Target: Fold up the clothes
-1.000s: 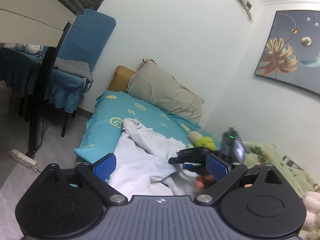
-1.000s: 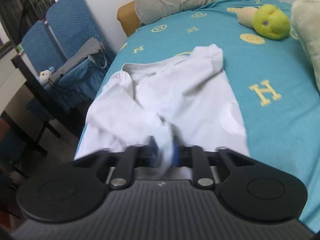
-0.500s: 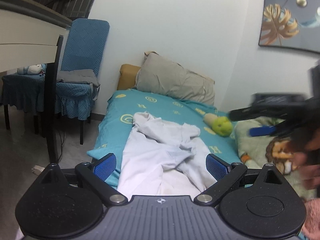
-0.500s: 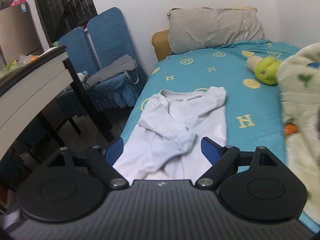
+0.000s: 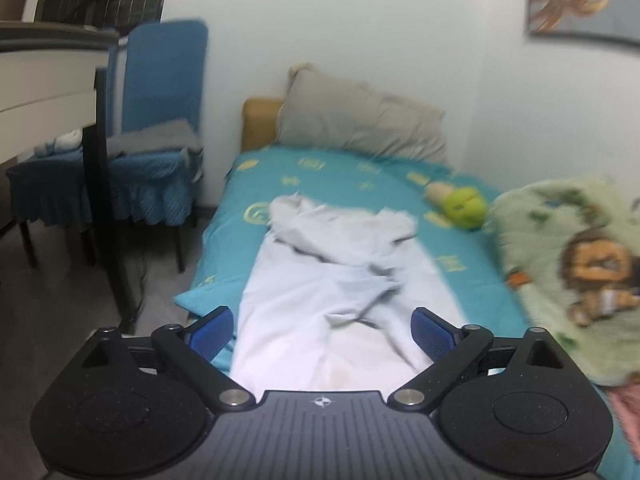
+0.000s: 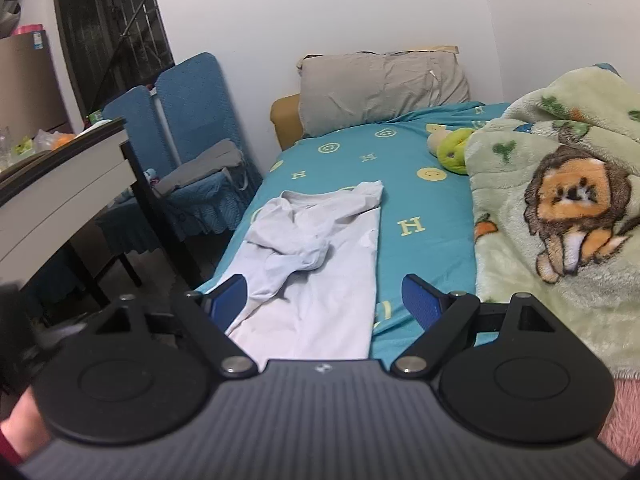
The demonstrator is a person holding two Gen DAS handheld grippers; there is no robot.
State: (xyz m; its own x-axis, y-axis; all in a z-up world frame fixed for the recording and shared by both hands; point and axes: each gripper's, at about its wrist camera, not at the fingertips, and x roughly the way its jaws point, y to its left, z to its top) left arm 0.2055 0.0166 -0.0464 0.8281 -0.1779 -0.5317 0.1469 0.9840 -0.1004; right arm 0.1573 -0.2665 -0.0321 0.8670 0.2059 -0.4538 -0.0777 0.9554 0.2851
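Against a white wall stands the bed (image 6: 432, 216) with its turquoise sheet, and the white long-sleeved shirt (image 6: 320, 264) lies along the near left edge, both sleeves already crossed over the chest. My left gripper (image 5: 322, 330) and my right gripper (image 6: 325, 297) both hover above the hem with jaws spread, nothing between them. For the next fold I judge it best to take the two hem corners together and carry them evenly toward the collar, so the sleeves do not slip out. I count one shirt, one grey pillow (image 6: 380, 88), one green plush toy (image 6: 452, 150), one lion blanket (image 6: 560, 208), two blue chairs (image 6: 192, 120).
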